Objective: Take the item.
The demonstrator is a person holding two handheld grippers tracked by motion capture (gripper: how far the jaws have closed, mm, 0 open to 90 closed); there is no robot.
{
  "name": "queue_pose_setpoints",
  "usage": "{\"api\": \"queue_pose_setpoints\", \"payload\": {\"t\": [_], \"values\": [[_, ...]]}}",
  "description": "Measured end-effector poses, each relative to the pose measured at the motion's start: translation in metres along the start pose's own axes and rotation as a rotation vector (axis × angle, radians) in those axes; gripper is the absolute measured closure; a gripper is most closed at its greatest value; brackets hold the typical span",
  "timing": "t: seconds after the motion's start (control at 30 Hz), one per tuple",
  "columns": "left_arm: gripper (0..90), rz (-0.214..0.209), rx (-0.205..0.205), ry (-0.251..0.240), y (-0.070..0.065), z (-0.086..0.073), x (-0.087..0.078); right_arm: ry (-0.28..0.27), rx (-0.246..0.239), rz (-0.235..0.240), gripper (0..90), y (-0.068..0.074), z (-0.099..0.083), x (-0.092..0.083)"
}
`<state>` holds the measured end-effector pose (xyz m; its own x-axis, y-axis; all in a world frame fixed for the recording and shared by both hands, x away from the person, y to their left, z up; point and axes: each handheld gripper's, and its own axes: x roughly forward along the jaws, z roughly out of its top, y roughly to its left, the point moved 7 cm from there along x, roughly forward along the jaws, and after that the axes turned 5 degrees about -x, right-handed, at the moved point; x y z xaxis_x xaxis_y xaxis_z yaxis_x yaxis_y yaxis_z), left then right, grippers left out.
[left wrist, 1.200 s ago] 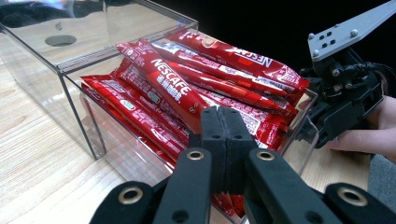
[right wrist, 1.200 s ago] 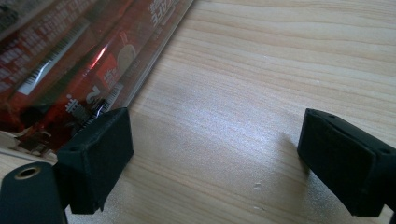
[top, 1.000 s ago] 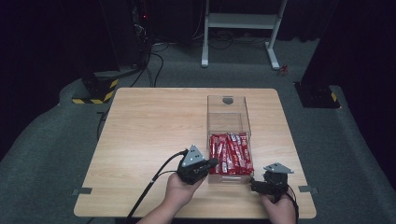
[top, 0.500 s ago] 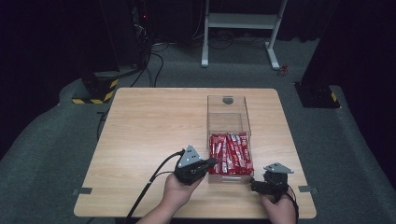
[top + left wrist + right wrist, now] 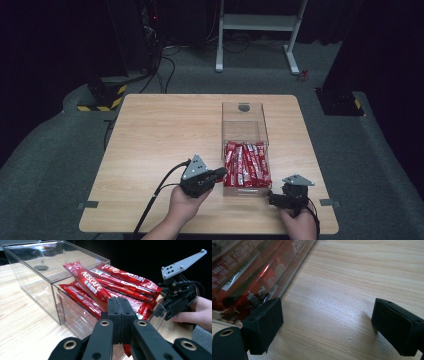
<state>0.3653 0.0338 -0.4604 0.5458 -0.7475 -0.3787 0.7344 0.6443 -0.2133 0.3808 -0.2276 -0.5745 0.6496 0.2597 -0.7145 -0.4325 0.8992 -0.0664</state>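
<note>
At the near edge of the wooden counter [image 5: 160,130], we hold the left claw [image 5: 119,312] pinched on the lower end of a red Nescafé sachet [image 5: 88,285], which slants up over the front wall of the clear box [image 5: 244,125]. More red sachets [image 5: 247,162] are heaped in the box's near end. Just right of the box's near corner, our right claw [image 5: 327,322] gapes wide, empty, over bare wood.

Left tool [image 5: 218,175] at clear box [image 5: 245,131] of red sachets [image 5: 246,164]; right tool [image 5: 272,199] beside.
</note>
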Motion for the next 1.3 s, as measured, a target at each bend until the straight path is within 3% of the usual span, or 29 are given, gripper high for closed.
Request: {"api": "queue_pose_setpoints", "payload": {"t": [0.87, 1.3], "values": [[89.9, 0.078, -0.008, -0.032, 0.040, 0.001, -0.031, 0.000, 0.000, -0.001, 10.1, 0.000, 0.000, 0.000], [89.9, 0.104, -0.006, -0.050, 0.066, -0.007, -0.043, 0.000, 0.000, 0.000, 10.1, 0.000, 0.000, 0.000]]}}
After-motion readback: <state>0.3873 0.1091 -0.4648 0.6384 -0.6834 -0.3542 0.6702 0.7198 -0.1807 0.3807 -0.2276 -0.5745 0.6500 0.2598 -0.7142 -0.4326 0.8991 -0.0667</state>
